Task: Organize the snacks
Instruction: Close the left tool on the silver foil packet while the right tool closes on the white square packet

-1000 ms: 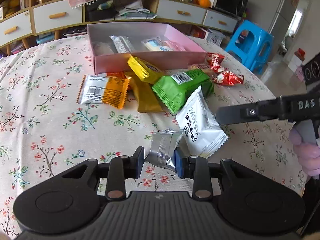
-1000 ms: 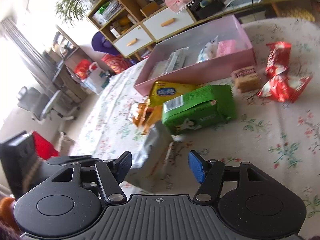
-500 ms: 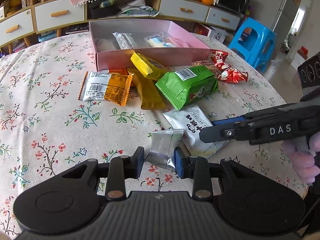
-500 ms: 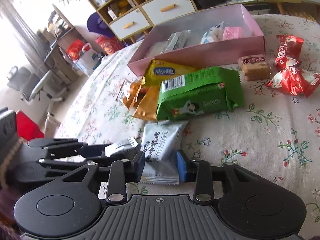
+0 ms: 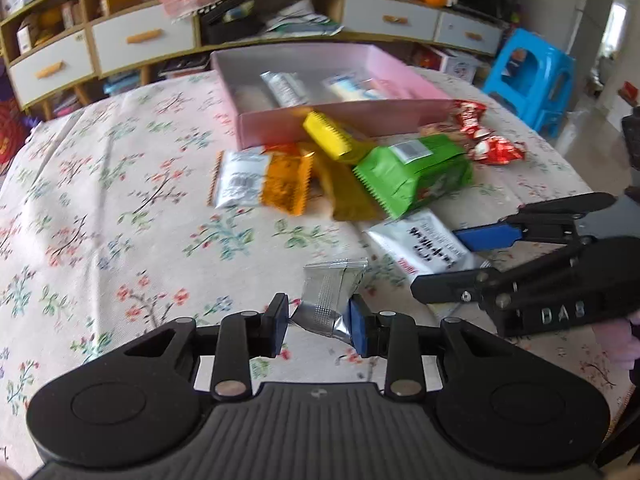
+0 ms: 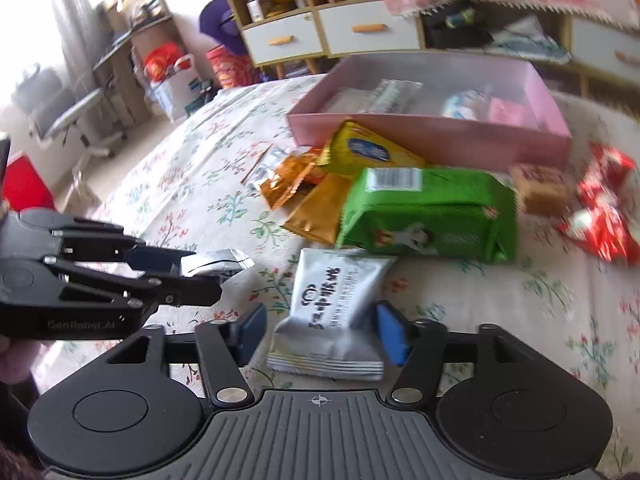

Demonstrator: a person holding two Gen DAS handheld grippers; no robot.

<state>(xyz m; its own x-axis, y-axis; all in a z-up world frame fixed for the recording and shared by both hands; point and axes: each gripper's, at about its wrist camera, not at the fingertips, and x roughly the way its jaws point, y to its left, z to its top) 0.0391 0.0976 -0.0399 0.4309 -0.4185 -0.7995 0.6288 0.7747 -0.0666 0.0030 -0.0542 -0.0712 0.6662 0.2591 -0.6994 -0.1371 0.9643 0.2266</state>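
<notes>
White snack packet, right gripper opening astride

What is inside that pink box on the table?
The pink box holds a silvery packet, a pale blue-and-white packet and a pink packet. Its near wall hides whatever lies just behind it.

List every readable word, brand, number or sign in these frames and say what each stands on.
"DAS": side of the right tongs
"GenRobot.AI": side of the left tongs
White snack packet: dark printed characters, blurred, unreadable
Green snack pack: barcode label, digits too small
Yellow packet: blue logo, blurred
</notes>
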